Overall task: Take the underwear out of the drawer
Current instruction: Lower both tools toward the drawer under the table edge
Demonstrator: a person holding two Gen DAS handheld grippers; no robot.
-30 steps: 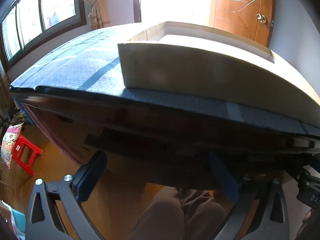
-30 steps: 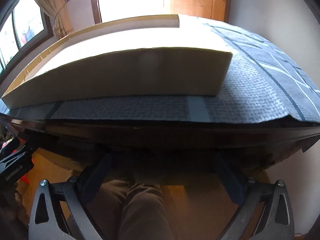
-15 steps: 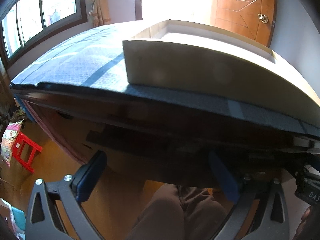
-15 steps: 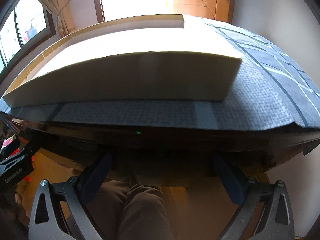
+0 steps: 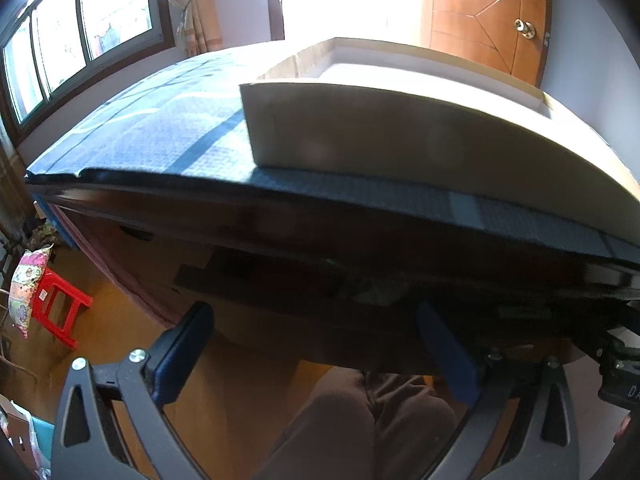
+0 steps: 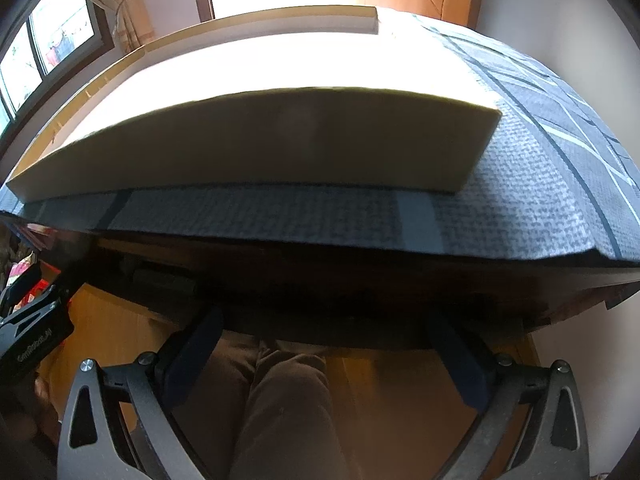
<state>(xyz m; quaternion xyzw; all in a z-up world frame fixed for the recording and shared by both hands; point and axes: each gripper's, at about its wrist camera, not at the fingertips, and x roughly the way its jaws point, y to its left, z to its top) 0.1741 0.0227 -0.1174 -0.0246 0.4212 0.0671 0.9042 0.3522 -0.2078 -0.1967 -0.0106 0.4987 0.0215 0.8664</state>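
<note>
Below the bench's dark front edge both grippers hang low with fingers spread wide and empty, the person's brown trousers between them. Only the left view shows the red stool on the floor and the right gripper body at its edge; the right view shows the left gripper body. A pale box sits on the patterned mat. Drawer and underwear cannot be made out.
</note>
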